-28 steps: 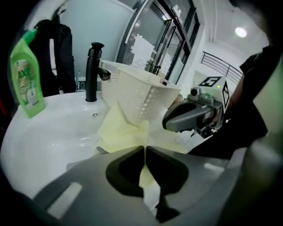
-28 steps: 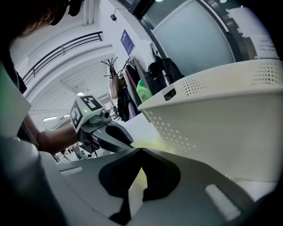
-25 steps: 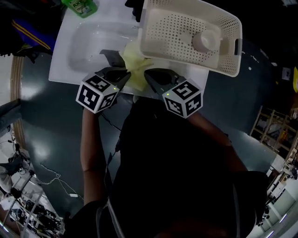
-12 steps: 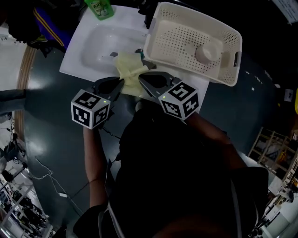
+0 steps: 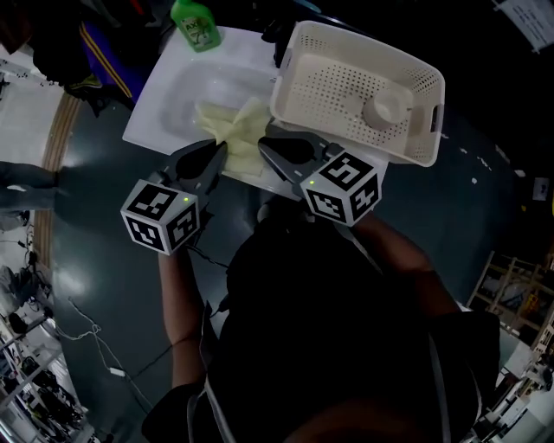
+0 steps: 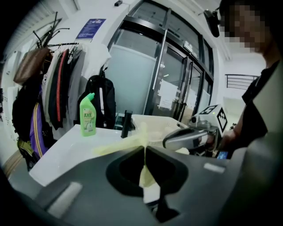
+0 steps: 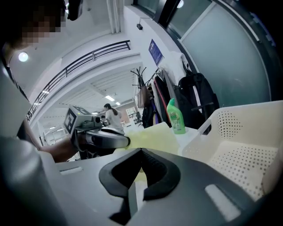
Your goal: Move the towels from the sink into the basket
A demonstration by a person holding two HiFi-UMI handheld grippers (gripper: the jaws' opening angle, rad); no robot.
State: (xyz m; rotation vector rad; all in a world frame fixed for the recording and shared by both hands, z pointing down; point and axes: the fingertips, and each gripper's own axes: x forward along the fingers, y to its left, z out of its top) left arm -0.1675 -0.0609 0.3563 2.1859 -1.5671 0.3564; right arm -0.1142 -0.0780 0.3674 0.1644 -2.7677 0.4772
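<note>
A pale yellow towel point(image 5: 235, 130) hangs above the front rim of the white sink point(image 5: 164, 104), spread between both grippers. My left gripper point(image 5: 218, 156) is shut on the towel's left edge; in the left gripper view the cloth point(image 6: 119, 144) runs out of the closed jaw tips point(image 6: 144, 149). My right gripper point(image 5: 263, 147) is shut on the other edge, and its own view shows yellow cloth point(image 7: 155, 137) at the closed tips point(image 7: 140, 152). The cream perforated basket point(image 5: 407, 143) stands just right of the sink, with a round white thing point(image 5: 385, 107) inside.
A green cleaner bottle point(image 5: 197, 24) stands at the sink's back edge, beside a dark faucet point(image 6: 127, 124). Coats and bags hang on a rack point(image 6: 53, 88) behind the sink. Dark grey floor point(image 5: 95, 260) surrounds the person. A person stands far off point(image 7: 111, 115).
Both grippers have risen and drawn back toward the person with the yellow towel between them. The towel has come up out of the sink bowl and spread wider.
</note>
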